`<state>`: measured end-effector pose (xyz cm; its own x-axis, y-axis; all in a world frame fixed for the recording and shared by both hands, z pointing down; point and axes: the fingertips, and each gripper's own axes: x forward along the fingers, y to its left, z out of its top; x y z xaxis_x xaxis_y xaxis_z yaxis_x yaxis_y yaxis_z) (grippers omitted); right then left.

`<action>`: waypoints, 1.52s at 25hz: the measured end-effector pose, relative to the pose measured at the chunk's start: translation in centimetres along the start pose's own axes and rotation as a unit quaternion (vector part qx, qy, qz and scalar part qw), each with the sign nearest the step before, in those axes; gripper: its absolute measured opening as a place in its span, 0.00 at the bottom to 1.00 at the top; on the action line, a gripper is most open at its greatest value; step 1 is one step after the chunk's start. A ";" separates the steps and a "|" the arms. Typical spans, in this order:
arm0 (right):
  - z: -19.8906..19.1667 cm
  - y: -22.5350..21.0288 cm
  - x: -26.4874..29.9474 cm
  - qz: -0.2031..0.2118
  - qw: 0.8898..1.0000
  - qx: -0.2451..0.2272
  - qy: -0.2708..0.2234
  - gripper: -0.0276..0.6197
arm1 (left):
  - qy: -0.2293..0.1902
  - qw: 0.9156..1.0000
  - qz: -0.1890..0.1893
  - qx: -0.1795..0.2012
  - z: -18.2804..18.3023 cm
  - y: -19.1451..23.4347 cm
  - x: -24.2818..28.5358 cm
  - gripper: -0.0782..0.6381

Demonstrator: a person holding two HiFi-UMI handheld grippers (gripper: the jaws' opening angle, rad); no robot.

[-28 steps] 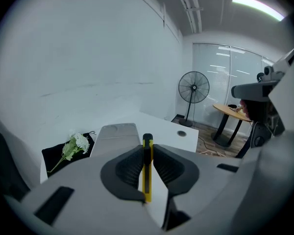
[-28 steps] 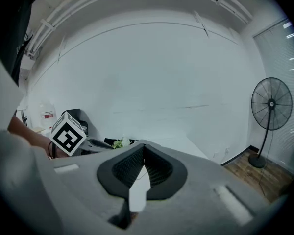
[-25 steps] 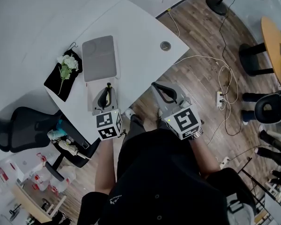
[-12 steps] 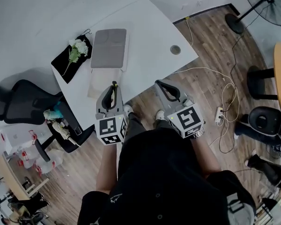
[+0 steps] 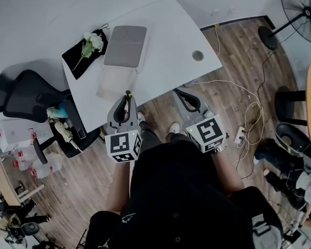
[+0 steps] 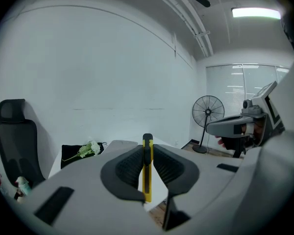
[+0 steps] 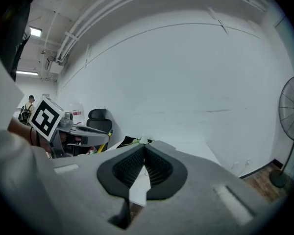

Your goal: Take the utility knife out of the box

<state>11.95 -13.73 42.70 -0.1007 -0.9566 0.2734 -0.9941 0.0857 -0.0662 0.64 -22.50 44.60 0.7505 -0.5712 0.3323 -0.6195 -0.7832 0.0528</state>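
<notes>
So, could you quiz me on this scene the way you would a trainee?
1. True or false: the left claw grips the yellow utility knife.
2. The right claw is: A) wide open, B) shut and empty, C) holding a pen.
3. Fill in: the white flowers lie on a ____ cloth.

Key: 1 true; 2 B; 3 black.
</notes>
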 end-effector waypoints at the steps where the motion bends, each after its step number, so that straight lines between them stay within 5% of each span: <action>1: -0.1 0.0 -0.4 0.000 1.000 -0.001 0.000 0.05 | -0.003 1.000 0.001 0.001 0.1 -0.3 -0.2 0.19; 16: 2.5 -2.7 -5.2 -0.028 0.998 -0.029 -0.038 0.05 | -0.061 0.998 -0.019 0.027 4.9 -4.8 -1.1 0.19; 38: 17.2 -5.3 -9.7 -0.069 0.972 -0.147 -0.168 0.05 | -0.190 0.977 -0.041 0.083 19.8 -8.0 -3.0 0.20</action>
<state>18.88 -9.65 23.91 0.0045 -0.9974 -0.0714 -0.9707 -0.0215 0.2393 7.93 -19.37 24.57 0.8467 -0.5304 -0.0412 -0.5317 -0.8410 -0.1003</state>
